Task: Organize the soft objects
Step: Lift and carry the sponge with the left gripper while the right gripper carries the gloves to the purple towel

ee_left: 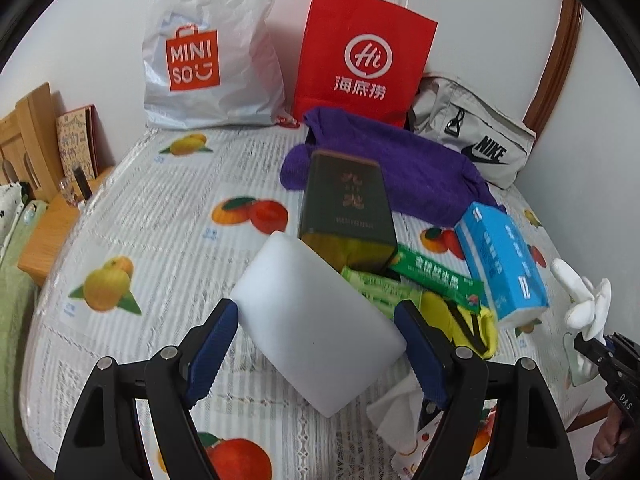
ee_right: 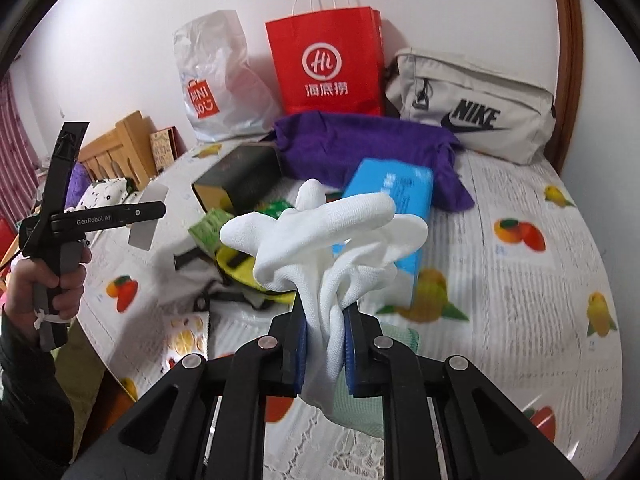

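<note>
My left gripper clamps the white sponge block wide; my right gripper pinches the white glove, both above the table. I'd lift both clear of the clutter, squeezing gently, then head for 1 bag.

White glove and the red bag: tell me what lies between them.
The glove, pinched in the right tool, hangs above the clutter. Between it and the red bag lie the blue tissue pack and, farther back, the purple towel.
</note>
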The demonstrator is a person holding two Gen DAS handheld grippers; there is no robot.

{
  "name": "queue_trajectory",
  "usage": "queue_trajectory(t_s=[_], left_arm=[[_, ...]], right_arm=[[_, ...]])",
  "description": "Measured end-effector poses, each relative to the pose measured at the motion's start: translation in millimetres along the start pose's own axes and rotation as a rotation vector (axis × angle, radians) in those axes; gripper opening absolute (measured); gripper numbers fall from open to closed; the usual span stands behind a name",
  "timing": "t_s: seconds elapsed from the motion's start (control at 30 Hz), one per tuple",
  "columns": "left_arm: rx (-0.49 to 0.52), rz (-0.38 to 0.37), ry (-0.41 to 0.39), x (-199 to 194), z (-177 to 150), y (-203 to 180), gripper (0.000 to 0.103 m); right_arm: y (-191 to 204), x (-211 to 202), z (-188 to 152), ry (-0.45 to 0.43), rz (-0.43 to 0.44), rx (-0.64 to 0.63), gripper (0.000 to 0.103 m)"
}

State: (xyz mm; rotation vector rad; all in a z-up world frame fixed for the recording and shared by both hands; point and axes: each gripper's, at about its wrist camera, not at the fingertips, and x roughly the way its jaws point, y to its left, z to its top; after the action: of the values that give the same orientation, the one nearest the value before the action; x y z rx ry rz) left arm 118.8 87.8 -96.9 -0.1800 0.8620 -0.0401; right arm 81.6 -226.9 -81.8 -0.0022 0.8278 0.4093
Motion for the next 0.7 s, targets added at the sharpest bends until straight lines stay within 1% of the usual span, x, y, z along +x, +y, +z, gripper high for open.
queue_trajectory(t_s=[0.13,0.27,0.4,0.7], left_arm=[[0.004,0.016,-0.006,-1,13,-1,0.079],[0.010,0.015,-0.003,3,29,-2,0.079],[0.020,0.029,-0.008,9,50,-4,0.079],[0.030,0.008,-0.021,29,106,-5,0.079]], right_arm=[[-6,3,16,0.001,-0.008,0.008,0.015],[-16,8,39,-0.007,-0.024,0.024,0.015],[-27,15,63,-0.022,-0.042,0.037,0.015],[-53,49,125,-0.051,-0.070,0.050,0.015]])
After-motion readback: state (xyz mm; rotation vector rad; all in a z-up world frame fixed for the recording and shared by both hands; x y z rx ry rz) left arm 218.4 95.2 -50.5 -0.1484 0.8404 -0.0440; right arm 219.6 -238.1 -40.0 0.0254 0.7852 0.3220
